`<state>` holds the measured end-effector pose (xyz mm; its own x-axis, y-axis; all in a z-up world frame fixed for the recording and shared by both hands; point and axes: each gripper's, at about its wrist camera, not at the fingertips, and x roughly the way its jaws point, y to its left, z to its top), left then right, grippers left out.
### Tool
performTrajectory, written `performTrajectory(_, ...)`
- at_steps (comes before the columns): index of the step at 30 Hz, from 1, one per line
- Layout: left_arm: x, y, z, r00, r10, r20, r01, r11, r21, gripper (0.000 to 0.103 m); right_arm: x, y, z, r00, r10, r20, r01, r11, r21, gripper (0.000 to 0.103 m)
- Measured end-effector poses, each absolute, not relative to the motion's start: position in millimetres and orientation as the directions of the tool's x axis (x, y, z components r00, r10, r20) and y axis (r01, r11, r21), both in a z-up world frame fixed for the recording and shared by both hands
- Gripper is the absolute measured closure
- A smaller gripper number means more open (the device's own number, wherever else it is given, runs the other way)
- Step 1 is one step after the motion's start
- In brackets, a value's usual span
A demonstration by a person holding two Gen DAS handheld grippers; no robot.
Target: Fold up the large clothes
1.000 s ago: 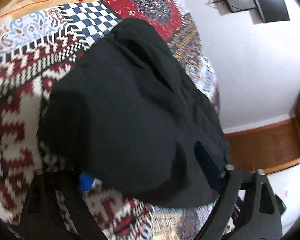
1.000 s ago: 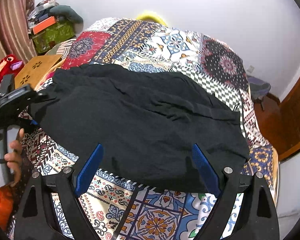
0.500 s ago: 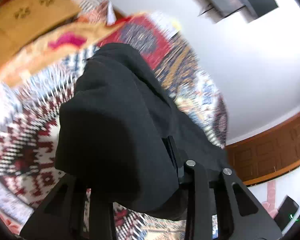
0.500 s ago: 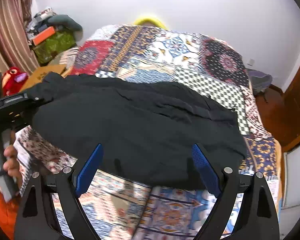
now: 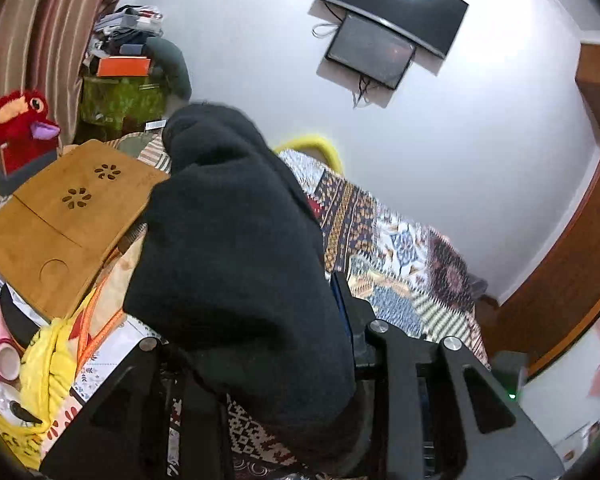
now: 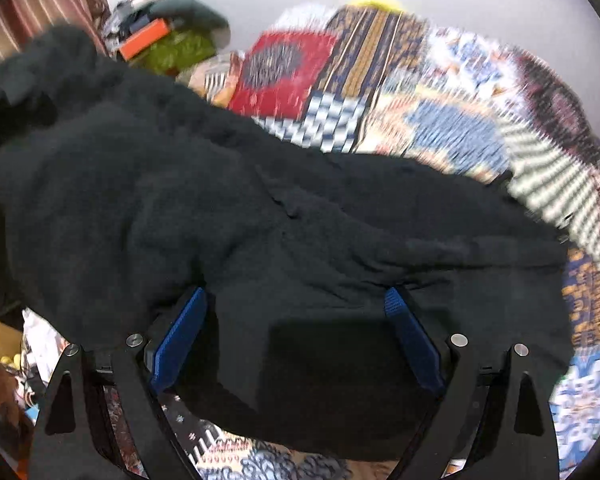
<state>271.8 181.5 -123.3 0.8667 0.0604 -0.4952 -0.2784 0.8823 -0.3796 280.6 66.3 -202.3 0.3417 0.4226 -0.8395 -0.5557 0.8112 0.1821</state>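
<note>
Black cloth lay bunched between the fingers of the left tool, which had just closed and pinched it, lifted above the bed. Beyond it, the right tool stood spread, its blue pads resting over the cloth's near edge, gripping nothing.

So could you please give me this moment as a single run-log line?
left claw: shut on black garment, edge raised | right claw: open above garment | surface: patchwork bedspread | fold: incomplete
</note>
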Motion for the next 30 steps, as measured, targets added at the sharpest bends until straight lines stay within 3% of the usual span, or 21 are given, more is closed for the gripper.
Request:
performTrajectory(3,284,166,-134,0.848,0.05,-0.528,-0.268,0.9,-0.344,0.073,277,68,-204,0.336,0.414,-0.846,-0.594,0.79,0.15,0.013)
performTrajectory(10,285,108,-110,0.86,0.052,-0.507,-0.175,0.965,-0.197,0.073,279,-12,-173,0.285,0.558,-0.779,-0.489,0.784,0.383,0.015)
performTrajectory(17,294,18,-111,0.854,0.035,-0.519,-0.036,0.999,0.008,0.073,262,-123,-153,0.468,0.41,-0.783,-0.368,0.896,0.249,0.015)
performTrajectory(20,305,-22,-127,0.828,-0.024,-0.561,0.06,0.997,0.047,0.072,255,-172,-150,0.513,0.357,-0.78,-0.287,0.928,0.236,0.015)
performTrajectory(25,331,-72,-180,0.678,-0.151,-0.719,0.228,0.974,0.011,0.066,250,-225,-154,0.53,0.325,-0.783,-0.18,0.946,0.271,0.015)
performTrajectory(27,339,-78,-205,0.611,-0.156,-0.777,0.238,0.971,-0.007,0.061,247,-234,-154,0.531,0.32,-0.785,-0.161,0.947,0.278,0.015)
performTrajectory(30,338,-75,-212,0.59,-0.167,-0.79,0.243,0.97,-0.024,0.056,243,-237,-149,0.534,0.317,-0.783,-0.161,0.948,0.274,0.015)
